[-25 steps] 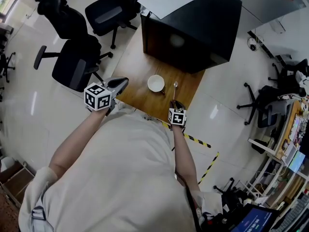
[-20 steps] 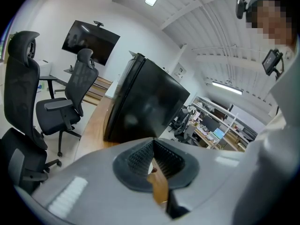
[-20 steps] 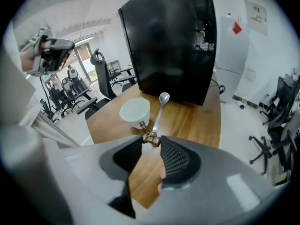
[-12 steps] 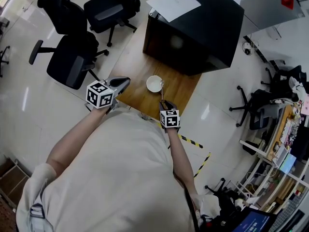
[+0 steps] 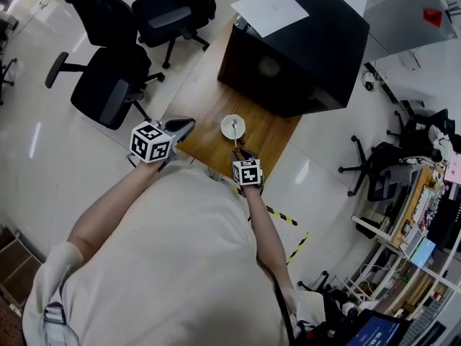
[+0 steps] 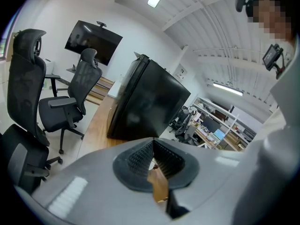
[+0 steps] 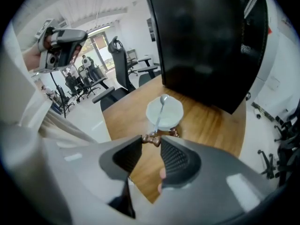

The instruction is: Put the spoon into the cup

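The spoon (image 7: 161,110) is clamped at its brown handle end between the tips of my right tool (image 7: 152,139). Its bowl lies over the white cup (image 7: 176,108), but I cannot tell if it touches it. The cup stands on the near part of the wooden tabletop (image 5: 209,99), just in front of the black box (image 5: 302,56). My left tool (image 6: 153,139) is at the tabletop's near left corner, its jaws together and holding nothing.

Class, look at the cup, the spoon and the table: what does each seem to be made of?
Cup: probably glazed ceramic, white and smooth.
Spoon: seemingly polished metal, silvery, with a brownish handle end.
Table: wood or wood veneer, showing warm grain.
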Motion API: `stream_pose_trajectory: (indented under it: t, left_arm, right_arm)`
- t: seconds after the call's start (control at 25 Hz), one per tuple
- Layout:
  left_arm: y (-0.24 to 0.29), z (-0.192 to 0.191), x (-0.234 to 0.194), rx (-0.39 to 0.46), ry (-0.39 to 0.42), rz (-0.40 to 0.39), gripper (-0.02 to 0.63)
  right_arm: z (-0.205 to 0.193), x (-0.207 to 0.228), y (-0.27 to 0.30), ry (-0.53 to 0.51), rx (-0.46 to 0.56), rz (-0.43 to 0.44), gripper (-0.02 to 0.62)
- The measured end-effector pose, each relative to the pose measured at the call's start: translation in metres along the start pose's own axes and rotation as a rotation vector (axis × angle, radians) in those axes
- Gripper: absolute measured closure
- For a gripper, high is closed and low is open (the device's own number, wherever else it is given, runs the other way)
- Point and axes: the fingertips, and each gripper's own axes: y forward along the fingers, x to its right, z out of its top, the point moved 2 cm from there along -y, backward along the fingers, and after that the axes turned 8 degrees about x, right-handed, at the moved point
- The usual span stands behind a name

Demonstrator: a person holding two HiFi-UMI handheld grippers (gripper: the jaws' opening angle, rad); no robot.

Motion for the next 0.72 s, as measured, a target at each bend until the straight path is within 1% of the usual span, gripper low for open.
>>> stream_pose_trajectory:
  t: [0.12, 0.48, 0.72]
  left_arm:
    - [-0.004, -0.003, 0.0, 0.004, -0.005, 0.009, 0.606]
    - [-0.016, -0.015, -0.001, 0.005, -0.022, 0.036, 0.606]
    - [-0.02, -0.02, 0.0, -0.019, 0.048, 0.05, 0.606]
  right_arm:
    - [0.002, 0.001, 0.004, -0.017, -0.017, -0.001, 0.468]
    - [0.009, 0.001, 0.009, -0.03, -0.027, 0.018, 0.468]
    - [0.011, 0.001, 0.013, -0.033, -0.035, 0.02, 0.468]
